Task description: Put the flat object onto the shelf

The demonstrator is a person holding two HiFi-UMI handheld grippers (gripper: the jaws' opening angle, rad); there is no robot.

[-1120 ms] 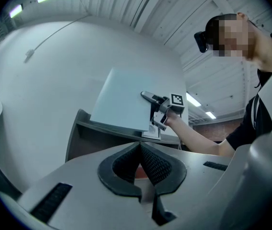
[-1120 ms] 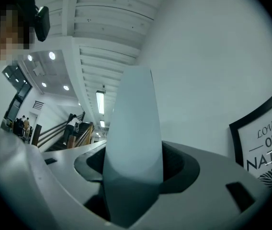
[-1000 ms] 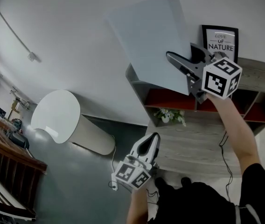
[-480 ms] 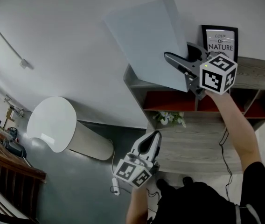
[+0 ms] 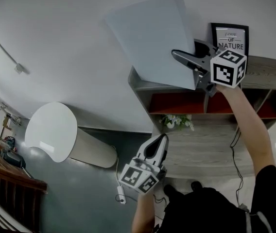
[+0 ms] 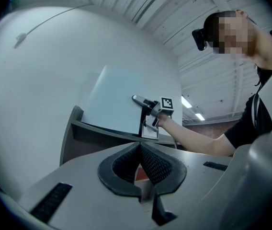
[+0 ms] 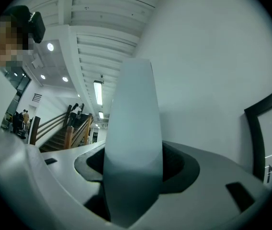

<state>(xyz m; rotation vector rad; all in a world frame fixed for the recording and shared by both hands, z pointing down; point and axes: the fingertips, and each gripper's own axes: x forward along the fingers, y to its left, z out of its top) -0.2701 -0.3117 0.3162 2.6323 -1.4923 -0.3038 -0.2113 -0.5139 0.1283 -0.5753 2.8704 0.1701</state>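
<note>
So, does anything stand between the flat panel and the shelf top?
Nothing visible does. The flat panel, held in the right claw, hangs over the shelf top's left end; the framed print stands beside it.

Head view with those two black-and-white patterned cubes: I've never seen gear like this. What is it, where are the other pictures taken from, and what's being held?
No robot here: a person holds a hand tool with a claw in each hand; the patterned cubes are part of those tools. The head view comes from a camera on the person's head; the other two come from cameras riding on each tool, looking along its claw. The right claw grips a pale flat panel, held up near the wall over the top of a wooden shelf unit. On the shelf's top stands a framed print; a small plant sits lower down. The left claw is shut and empty.
</note>
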